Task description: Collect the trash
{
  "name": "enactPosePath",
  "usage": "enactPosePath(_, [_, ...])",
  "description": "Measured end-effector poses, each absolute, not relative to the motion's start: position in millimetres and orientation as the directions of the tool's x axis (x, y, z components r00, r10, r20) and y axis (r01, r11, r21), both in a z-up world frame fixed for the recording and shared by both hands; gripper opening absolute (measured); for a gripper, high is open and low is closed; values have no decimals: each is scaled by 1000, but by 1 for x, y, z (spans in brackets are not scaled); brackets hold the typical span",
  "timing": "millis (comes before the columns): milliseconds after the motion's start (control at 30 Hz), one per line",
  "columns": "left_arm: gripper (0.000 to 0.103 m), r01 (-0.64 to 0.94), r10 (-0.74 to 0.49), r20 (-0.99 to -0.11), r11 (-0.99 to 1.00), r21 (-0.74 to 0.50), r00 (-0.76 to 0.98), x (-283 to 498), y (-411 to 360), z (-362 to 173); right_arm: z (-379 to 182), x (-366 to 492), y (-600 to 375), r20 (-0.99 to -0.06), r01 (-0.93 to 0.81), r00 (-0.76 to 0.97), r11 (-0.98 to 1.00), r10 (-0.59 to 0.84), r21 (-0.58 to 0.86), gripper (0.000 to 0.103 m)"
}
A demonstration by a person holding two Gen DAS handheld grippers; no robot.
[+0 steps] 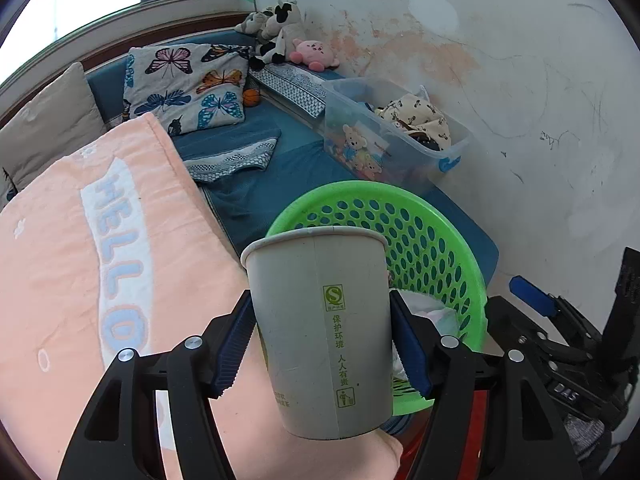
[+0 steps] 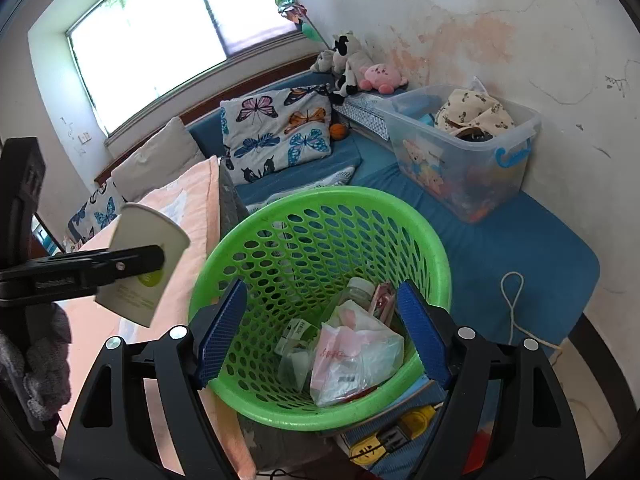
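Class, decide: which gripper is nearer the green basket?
Right. The right gripper hangs open directly over the green basket; the left gripper, gripping the paper cup, is beside its rim.

Home bedroom, butterfly pillow (image 2: 276, 132), plush toys (image 2: 360, 68), window (image 2: 176, 28)

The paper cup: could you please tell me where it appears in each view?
Left wrist: paper cup at lower centre, clamped by the left hand-held gripper.
Right wrist: paper cup at middle left.
Shared landmark: green basket.
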State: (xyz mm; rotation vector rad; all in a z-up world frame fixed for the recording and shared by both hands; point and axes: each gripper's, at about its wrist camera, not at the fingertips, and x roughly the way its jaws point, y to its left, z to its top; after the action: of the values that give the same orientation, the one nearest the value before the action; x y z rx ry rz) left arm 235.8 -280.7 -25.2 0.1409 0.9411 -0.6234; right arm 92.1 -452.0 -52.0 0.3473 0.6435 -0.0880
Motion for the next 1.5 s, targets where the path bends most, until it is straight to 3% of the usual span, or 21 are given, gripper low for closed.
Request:
enactPosePath(533, [66, 577, -444, -801, 802, -155, 402, 237, -294, -36, -54, 79, -443, -593, 172, 805, 943, 32, 284, 79])
enactPosePath(800, [79, 586, -454, -791, 796, -153, 410, 233, -289, -33, -53, 74, -439, -592, 173, 805, 941, 35, 291, 80])
enactPosePath(1133, [84, 589, -466, -762, 796, -139, 450, 217, -270, -18, -49, 68, -422, -587, 151, 808, 947, 47, 283, 80])
enactPosePath(1500, [93, 518, -413, -729, 851, -93, 546, 197, -216, -1, -36, 61, -378, -585, 90, 807, 964, 77, 251, 89])
